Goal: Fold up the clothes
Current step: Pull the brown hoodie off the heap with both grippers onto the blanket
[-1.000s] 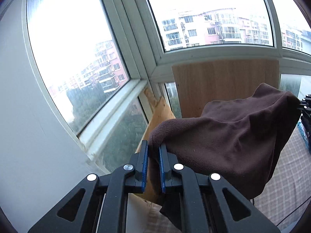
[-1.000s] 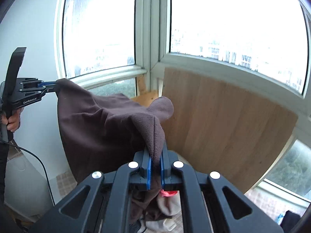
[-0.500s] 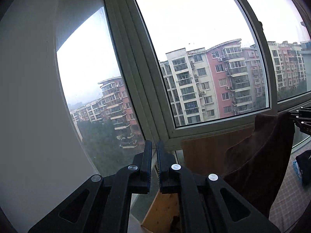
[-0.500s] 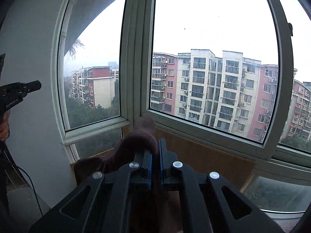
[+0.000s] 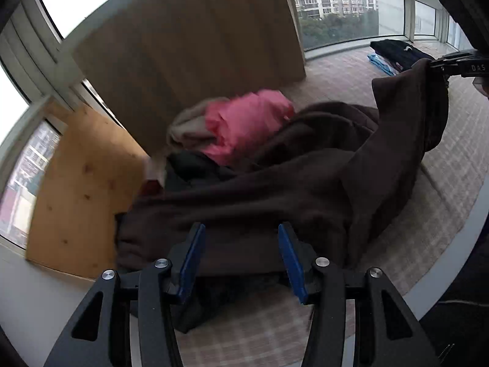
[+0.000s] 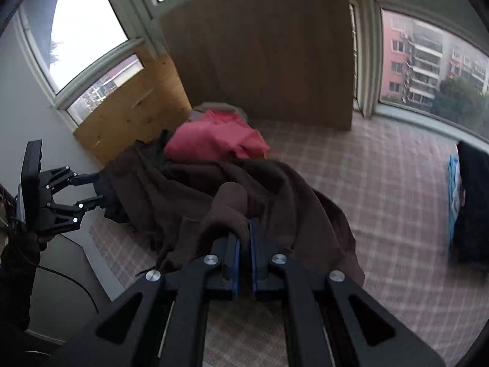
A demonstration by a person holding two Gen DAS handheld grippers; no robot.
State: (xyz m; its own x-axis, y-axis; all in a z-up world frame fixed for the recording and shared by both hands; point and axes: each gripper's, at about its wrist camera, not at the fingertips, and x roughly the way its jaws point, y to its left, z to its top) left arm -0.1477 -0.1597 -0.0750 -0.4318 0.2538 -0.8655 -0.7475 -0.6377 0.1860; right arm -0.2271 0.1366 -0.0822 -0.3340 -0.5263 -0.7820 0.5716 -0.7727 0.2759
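Observation:
A dark brown fleece garment lies spread on the checked surface, also in the right wrist view. My left gripper is open, its blue pads on either side of the garment's near edge; it shows in the right wrist view at the garment's left end. My right gripper is shut on a bunched corner of the brown garment and shows in the left wrist view holding that corner up.
A pink garment and beige and black clothes are piled behind, against wooden boards. Folded dark and blue clothes lie at the far right. Windows surround the checked mat.
Both grippers swung down from facing the windows to the surface. The brown garment now rests on the surface. The left gripper's jaws have opened wide; the right stays shut on the cloth.

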